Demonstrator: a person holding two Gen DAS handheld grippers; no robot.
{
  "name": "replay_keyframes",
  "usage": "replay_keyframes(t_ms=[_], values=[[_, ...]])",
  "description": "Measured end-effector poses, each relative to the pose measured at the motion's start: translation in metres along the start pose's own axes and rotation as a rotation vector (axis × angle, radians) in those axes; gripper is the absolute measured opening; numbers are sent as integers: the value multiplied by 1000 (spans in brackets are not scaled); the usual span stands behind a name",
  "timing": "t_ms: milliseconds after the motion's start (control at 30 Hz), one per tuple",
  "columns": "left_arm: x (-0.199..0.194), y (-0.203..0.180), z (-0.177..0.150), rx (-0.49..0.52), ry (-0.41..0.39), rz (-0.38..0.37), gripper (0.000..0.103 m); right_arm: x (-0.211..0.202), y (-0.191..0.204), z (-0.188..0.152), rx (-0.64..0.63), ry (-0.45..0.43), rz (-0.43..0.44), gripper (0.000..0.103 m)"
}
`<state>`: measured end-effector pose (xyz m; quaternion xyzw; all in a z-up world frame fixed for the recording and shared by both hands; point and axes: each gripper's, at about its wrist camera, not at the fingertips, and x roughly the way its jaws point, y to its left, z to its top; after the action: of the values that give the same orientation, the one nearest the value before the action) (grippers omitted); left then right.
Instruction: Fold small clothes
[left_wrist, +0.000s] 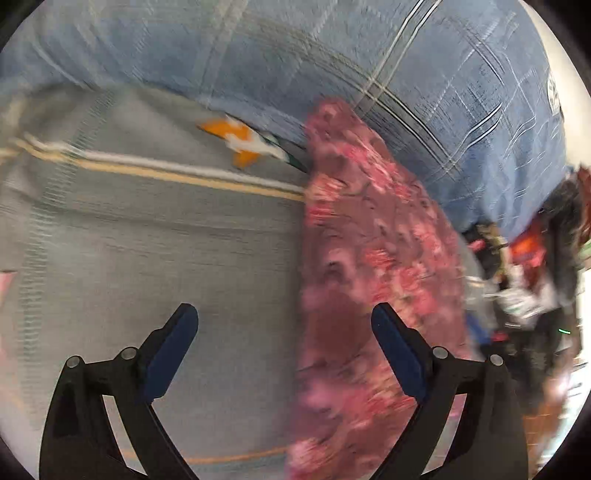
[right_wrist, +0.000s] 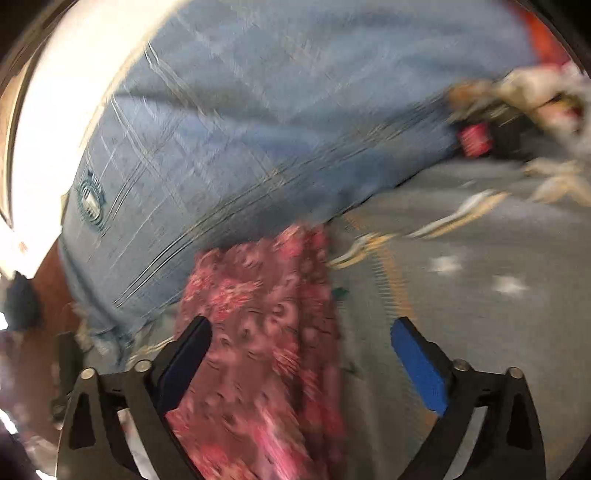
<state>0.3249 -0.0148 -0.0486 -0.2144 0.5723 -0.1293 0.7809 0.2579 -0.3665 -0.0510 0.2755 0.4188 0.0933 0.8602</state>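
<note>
only the left view shows an orange patch (left_wrist: 242, 142) beside the pink garment (left_wrist: 369, 258).

A: How many pieces of cloth can you count?

B: Three kinds, one of each. One pink floral garment (left_wrist: 362, 258), one grey blanket (left_wrist: 147, 240) under it, and one blue checked fabric (left_wrist: 424, 92) behind.

A: Same count from the right wrist?

B: Yes: one pink floral garment (right_wrist: 266, 332), one grey blanket (right_wrist: 461, 277), one blue checked fabric (right_wrist: 240, 129) with one round emblem (right_wrist: 90, 201) on it.

A: Any marks on the blanket?

B: One orange-and-white patch (left_wrist: 243, 142) in the left view, and two pale star-like spots in the right, the first star spot (right_wrist: 445, 264) and the second star spot (right_wrist: 509, 284).

A: And the far clutter?

B: One blurred heap (left_wrist: 524, 288); its items cannot be counted.
</note>
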Motion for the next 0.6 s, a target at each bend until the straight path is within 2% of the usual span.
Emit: replay_keyframes(t_ms=[67,100,167,233,300,400,533,600], values=[[7,-10,2,22,8,-1,96,19,4,3,-19,43,-30,84],[10,-18,3,60,7,-1,96,25,11,3,-69,46,-5,83],[19,-31,2,108,62,-45,96,30,20,0,-115,96,90,81],[24,-39,0,133,75,-68,96,27,22,-3,-134,97,118,83],[28,-45,-1,161,74,-53,96,25,14,-5,-95,117,103,81],[30,-49,-1,162,69,-59,96,17,-1,-5,-49,92,86,81],[32,-50,2,136,70,-76,96,19,-2,-4,-64,88,101,83],[32,-52,2,118,81,-88,96,28,5,-5,-93,106,155,84]])
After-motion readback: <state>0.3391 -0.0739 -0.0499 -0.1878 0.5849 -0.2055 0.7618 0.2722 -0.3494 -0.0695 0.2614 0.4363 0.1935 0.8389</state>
